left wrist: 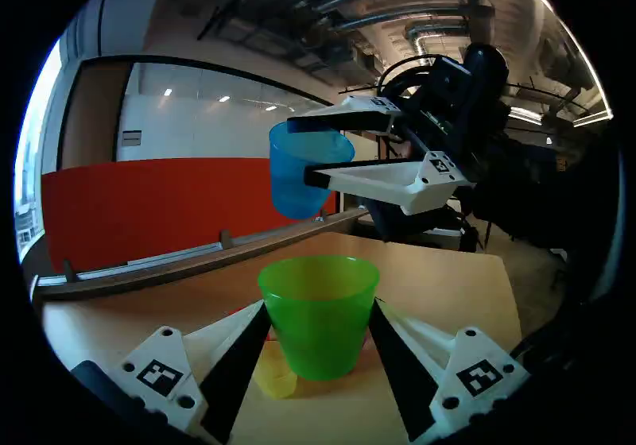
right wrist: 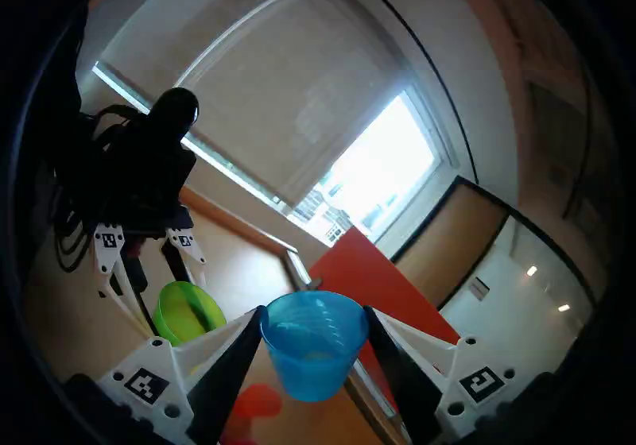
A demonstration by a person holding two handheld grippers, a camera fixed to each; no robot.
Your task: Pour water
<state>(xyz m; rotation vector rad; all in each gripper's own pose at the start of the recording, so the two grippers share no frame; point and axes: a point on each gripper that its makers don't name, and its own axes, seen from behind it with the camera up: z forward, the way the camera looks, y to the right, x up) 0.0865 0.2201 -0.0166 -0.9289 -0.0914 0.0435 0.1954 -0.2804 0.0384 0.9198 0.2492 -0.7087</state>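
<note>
We've got the blue cup pinched in the right gripper, up in the air over the far edge of the tabletop, the left gripper pinching the green cup, a yellow cup half hidden behind its finger.

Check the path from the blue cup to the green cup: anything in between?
Nothing visible. The blue cup, held in the right gripper, hangs in open air above and beyond the green cup in the left gripper. A yellow cup sits low beside the green one, off the path.
</note>
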